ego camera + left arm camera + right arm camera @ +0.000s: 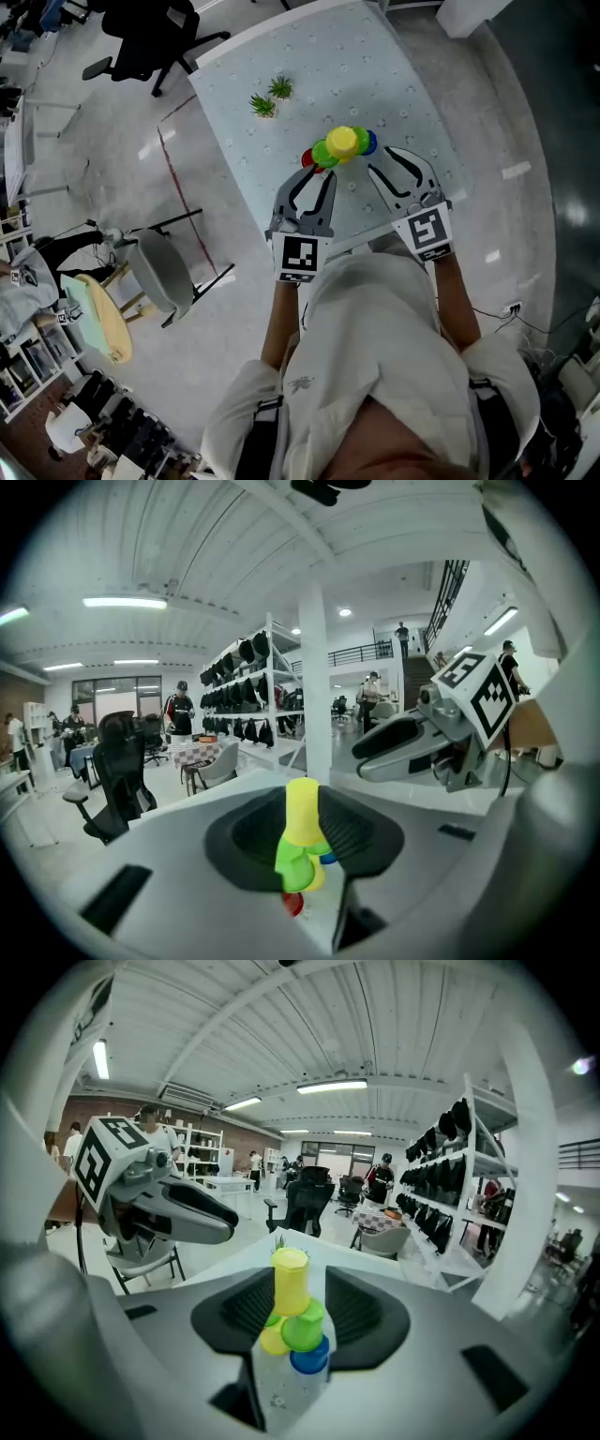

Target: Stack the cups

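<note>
- Cups: yellow, green, blue and red, piled together on the table, yellow on top.
- Left gripper: fingers closed together, just beside the cups.
- Right gripper: fingers narrowly apart, near the cups, gripping nothing.

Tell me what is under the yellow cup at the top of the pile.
Green cups sit right under the top yellow cup; lower are a blue cup, another yellow cup and a red cup. Their insides are covered.

The cups sit piled up near the table's front edge. Two little plants stand behind them, nearer the left edge.
</note>
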### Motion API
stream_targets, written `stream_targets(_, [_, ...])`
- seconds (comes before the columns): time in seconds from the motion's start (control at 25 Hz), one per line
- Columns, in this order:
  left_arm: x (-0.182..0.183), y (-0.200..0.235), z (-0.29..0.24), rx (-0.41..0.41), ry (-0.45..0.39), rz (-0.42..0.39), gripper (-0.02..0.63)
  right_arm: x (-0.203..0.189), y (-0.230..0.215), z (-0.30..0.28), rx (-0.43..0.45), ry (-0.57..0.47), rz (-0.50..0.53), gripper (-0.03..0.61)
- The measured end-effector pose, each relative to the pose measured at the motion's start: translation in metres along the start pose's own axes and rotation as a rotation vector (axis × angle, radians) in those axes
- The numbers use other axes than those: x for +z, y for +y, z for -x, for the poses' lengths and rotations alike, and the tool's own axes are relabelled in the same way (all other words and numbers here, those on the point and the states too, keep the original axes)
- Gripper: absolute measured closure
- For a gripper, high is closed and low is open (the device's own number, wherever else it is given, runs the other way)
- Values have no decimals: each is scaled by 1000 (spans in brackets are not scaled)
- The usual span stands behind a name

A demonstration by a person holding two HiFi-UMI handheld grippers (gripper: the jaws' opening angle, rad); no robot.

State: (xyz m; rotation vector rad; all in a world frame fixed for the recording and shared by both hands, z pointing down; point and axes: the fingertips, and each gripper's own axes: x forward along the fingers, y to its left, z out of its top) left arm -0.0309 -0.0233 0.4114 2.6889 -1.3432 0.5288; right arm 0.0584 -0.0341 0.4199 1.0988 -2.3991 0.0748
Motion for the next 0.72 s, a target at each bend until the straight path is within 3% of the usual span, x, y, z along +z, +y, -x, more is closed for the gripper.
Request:
stream_targets(0.44, [1, -5, 2, -123, -44, -31, 505, -2, 11, 16, -121, 36, -10, 425])
stream_targets(0.72, [0, -1, 1, -148, -63, -38, 508, 1, 13, 19, -160, 43, -7, 428])
